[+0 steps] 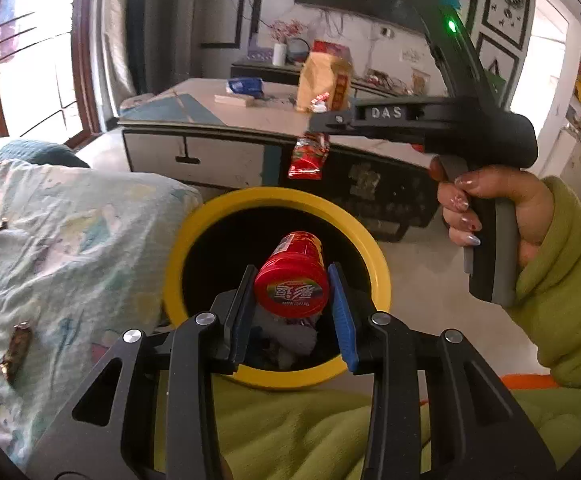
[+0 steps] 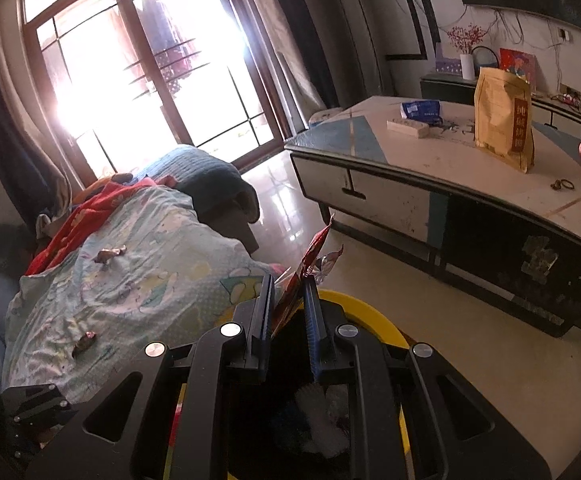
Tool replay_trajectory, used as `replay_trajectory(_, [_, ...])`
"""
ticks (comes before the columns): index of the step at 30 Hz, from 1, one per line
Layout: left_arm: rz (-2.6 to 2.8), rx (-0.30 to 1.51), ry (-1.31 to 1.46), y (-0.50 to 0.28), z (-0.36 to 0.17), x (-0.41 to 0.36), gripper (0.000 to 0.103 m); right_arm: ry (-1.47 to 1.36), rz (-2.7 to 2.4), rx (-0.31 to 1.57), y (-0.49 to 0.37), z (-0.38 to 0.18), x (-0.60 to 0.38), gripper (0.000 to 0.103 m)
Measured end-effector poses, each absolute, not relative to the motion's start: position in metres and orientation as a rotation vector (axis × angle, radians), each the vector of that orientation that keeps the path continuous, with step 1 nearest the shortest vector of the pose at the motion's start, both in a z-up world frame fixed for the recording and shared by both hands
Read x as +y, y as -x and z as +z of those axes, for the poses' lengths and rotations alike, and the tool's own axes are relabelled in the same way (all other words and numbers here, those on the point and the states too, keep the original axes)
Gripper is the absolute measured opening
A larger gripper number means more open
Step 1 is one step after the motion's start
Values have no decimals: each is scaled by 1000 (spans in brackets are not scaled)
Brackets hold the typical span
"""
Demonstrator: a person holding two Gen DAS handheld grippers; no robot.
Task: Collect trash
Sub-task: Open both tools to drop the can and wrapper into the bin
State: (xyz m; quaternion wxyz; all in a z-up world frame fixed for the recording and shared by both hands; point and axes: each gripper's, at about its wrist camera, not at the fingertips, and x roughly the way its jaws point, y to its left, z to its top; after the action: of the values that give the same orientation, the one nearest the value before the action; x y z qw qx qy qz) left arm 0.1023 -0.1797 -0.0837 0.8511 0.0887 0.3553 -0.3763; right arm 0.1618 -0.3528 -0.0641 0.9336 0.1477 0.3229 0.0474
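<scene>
Left gripper [image 1: 290, 288] jaws are clamped on a red cylindrical plastic cup [image 1: 292, 270], held over the yellow-rimmed black bin [image 1: 274, 200] — long axis pointing down into it. Right gripper [image 2: 286, 304] jaws are pinched on a crumpled red foil wrapper [image 1: 307, 155] — above the far rim.

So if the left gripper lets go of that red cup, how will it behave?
The red cup is round with straight sides, so it would probably roll if it landed sideways. It looks like a light, empty snack tub. The left gripper holds it over the yellow bin, so it likely drops straight in.
</scene>
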Motion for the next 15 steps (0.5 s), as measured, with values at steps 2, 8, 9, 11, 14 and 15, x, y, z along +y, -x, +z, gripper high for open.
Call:
replay_trajectory(2, [-799, 757, -208, -103, -88, -187, 28, -305, 100, 672, -162, -69, -354, 15])
replay_trajectory(8, [-811, 788, -258, -106, -102, -206, 29, -310, 120, 719, -168, -83, -355, 17])
replay_trajectory(9, [-798, 791, -266, -108, -105, -208, 29, -309, 125, 729, -169, -85, -354, 18])
replay_trajectory(11, [-778, 802, -253, -114, -109, -207, 36, -304, 132, 753, -172, -90, -351, 23])
replay_trajectory(14, [-753, 794, -221, -117, -106, -200, 65, -306, 120, 762, -173, -94, -349, 37])
replay_trajectory(15, [-744, 782, -200, -118, -103, -196, 70, -309, 122, 757, -173, -94, -349, 40])
